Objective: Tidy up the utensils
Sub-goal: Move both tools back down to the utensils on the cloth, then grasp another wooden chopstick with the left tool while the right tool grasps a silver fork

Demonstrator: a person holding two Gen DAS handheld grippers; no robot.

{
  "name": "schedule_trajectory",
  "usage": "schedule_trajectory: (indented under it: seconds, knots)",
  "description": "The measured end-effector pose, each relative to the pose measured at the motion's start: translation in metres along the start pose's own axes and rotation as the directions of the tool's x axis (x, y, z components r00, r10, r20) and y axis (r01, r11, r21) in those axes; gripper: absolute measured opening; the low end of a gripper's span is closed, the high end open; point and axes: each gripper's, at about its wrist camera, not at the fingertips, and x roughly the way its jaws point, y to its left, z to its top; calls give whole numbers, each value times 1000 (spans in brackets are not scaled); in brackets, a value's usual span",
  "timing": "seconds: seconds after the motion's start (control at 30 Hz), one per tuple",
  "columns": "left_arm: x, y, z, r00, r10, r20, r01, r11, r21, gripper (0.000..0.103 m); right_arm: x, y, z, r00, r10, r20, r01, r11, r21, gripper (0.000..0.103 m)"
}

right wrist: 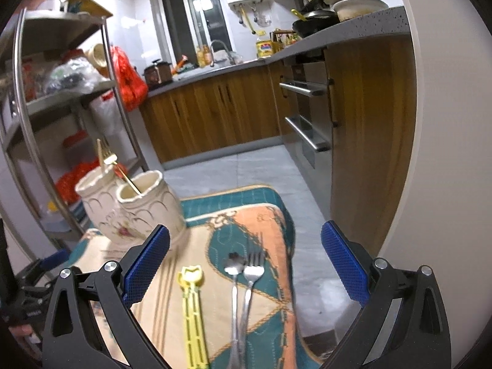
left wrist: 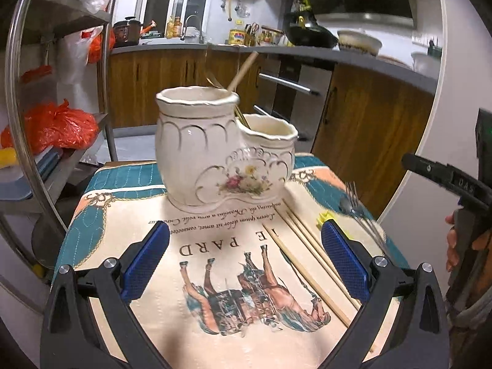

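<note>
the left tool point(left wrist: 245, 261) hangs above the table point(left wrist: 144, 215) with its blue pads wide apart and nothing between them. straight ahead of it, beyond the printed horses on the cloth, stands the ceramic holder point(left wrist: 215, 150) with two cups, a tall one on the left and a low one on the right. a wooden stick and a gold fork point(right wrist: 106, 156) already stand in it; the gold handle leans into the low cup, but for the stick i cannot tell which cup. just inside the right pad of this tool lie the chopsticks point(left wrist: 307, 258), flat on the cloth and running away from the tool.

the right tool point(right wrist: 245, 261) is also wide and holds nothing. the holder is ahead of its left pad. between its pads, near the tool, lie three things side by side: a yellow plastic utensil point(right wrist: 192, 304) on the left, then a steel spoon point(right wrist: 234, 289) and a steel fork point(right wrist: 250, 286), these two touching or almost touching, with their heads pointing away from the tool.

in my judgement the task is only begun: two pieces are in the holder, and the chopsticks, the yellow piece, the spoon and the fork are left on the table. the right tool seems well placed to take the spoon or fork.
</note>
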Motion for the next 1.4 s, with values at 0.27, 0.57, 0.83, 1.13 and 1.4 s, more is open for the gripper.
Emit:
schedule_trajectory:
  seconds: [0.27,0.57,0.83,1.13,1.4]
  knots:
    - [20,-33,-11,994,63,-90,-57,996,68,97,12,-6,-4,997,-52,-51,51,999,-18,98]
    - [44,-48,-25,973,117,-199,-95,989,115,89,30,-21,-2,995,-60,-83,60,998,-3,98]
    - [54,-53,-32,964,79,-255,-50,992,119,61,69,-19,2,988,-25,-154,13,997,-74,69]
    - [56,-41,-25,962,31,-270,0,994,114,7,92,-15,-3,967,94,-235,-122,987,-107,48]
    - [55,-22,-23,957,-33,-287,58,995,79,6,105,-16,-8,950,146,-277,-179,979,-96,47]
